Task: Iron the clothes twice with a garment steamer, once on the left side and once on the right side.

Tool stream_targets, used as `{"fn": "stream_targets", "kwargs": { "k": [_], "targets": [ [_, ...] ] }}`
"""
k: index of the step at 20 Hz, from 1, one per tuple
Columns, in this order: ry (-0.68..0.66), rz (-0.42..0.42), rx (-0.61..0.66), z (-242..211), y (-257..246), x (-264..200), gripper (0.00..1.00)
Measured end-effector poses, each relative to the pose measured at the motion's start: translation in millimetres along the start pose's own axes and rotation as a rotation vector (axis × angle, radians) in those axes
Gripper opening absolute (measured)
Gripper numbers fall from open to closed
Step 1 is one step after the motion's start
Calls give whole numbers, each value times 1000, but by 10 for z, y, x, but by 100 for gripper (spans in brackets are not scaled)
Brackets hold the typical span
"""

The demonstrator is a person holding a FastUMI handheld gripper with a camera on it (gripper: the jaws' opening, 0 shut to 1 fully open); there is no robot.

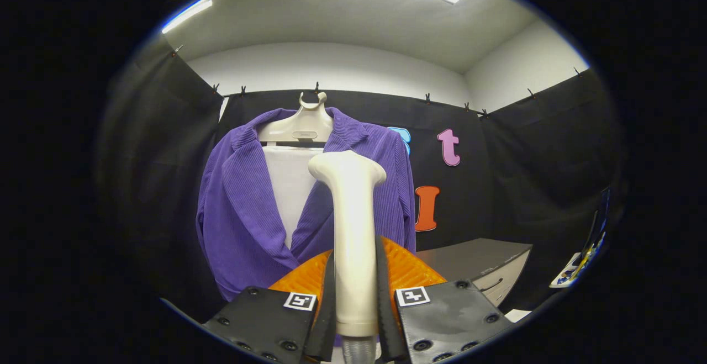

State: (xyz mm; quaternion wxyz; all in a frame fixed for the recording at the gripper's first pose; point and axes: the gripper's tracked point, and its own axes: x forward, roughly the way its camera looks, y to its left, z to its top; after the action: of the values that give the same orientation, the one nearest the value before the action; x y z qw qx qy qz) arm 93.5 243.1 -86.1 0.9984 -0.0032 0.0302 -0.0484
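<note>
Steamer (352,231) clamped by gripper (356,286), hiding jacket (243,215) front

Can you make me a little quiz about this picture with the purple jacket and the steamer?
1. True or false: the tongs are shut on the steamer.
2. What does the purple jacket hang on? A) a hanger B) a chair C) a door handle
3. Fill in: the steamer's head stands just in front of the jacket's ____ part, where the two front flaps meet.

Key:
1. True, both fingers press on its handle.
2. A
3. middle
</note>
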Motion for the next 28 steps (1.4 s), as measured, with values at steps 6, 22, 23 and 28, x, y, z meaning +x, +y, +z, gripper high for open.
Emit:
{"fn": "stream_targets", "kwargs": {
  "k": [6, 22, 23, 28],
  "targets": [
    [29, -14, -11, -195, 28, 104, 40],
    [88, -48, -48, -732, -75, -116, 40],
    [94, -49, -52, -779, -89, -133, 39],
    [136, -49, -60, -1057, -115, -255, 39]
  ]
}}
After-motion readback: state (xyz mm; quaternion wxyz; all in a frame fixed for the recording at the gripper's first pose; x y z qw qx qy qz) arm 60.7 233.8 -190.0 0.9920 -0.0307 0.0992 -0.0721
